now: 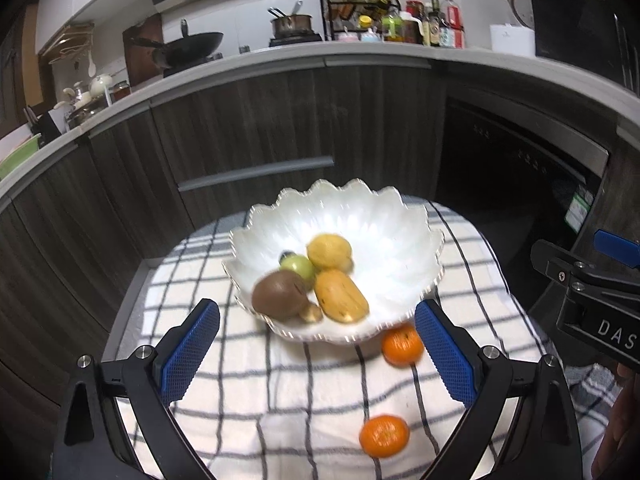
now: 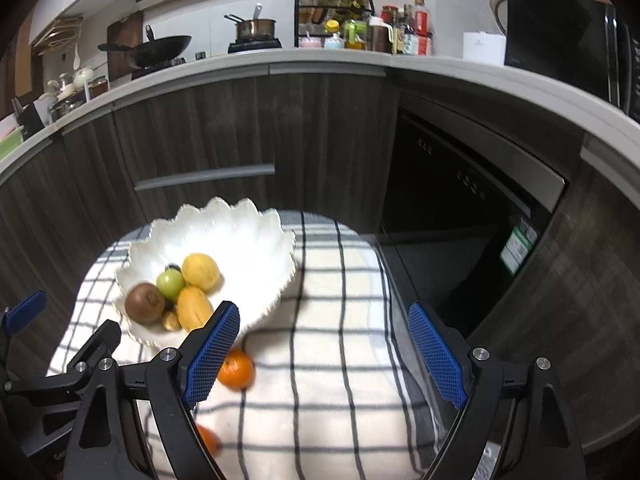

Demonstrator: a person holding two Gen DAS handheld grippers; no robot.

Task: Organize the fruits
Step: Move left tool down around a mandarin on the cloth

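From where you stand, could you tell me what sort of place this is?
Most likely a home kitchen: a wok and a saucepan on the counter, a spice rack, and a built-in oven.

Open checked cloth (image 2: 340,320) right of the white scalloped bowl (image 2: 256,240), free for passing. Near tangerine (image 1: 384,435) and far tangerine (image 1: 402,345) lying in the way, the latter against the bowl's rim. Dark cabinet fronts (image 1: 248,120) walling off the far side.
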